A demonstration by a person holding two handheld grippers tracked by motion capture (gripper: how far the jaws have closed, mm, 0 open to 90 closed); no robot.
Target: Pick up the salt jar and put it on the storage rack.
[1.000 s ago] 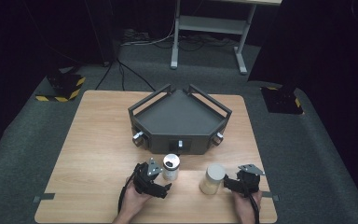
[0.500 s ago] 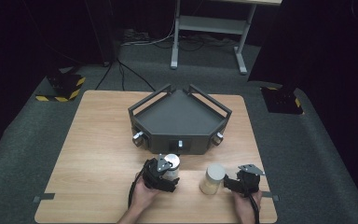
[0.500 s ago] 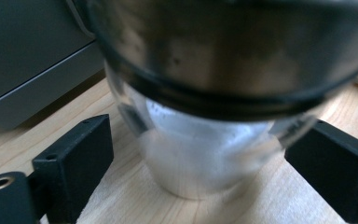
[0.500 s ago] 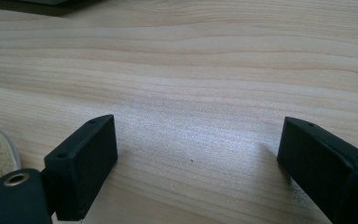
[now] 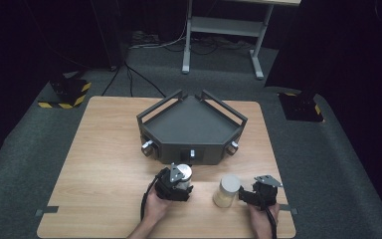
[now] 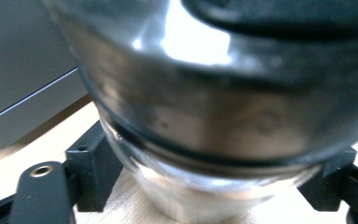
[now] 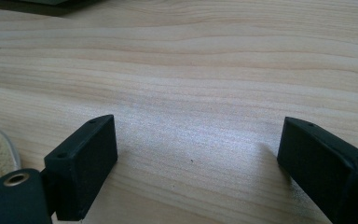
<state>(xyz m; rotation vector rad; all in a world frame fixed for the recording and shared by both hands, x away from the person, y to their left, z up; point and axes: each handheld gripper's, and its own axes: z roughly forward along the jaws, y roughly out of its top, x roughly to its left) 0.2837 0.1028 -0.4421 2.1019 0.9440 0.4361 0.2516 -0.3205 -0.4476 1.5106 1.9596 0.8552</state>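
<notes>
Close up, left gripper [image 5: 181,183] just closed on round glass jar [image 6: 214,116] (glossy), right gripper [image 7: 196,163] spread.

Seen from above: left tool [image 5: 180,183], jaws just closing around a jar [image 5: 183,173] on the wooden surface [image 5: 99,164], in front of a dark tray [image 5: 191,124]. Right tool [image 5: 251,195] resting beside a second jar [image 5: 227,190].

Each hand-held gripper is black and blocky: the left hand-held gripper [image 5: 179,185] carries a grey three-cornered plate on top and trails a black cable, as does the right hand-held gripper [image 5: 245,195]; its square jaw pads show small screw holes
</notes>
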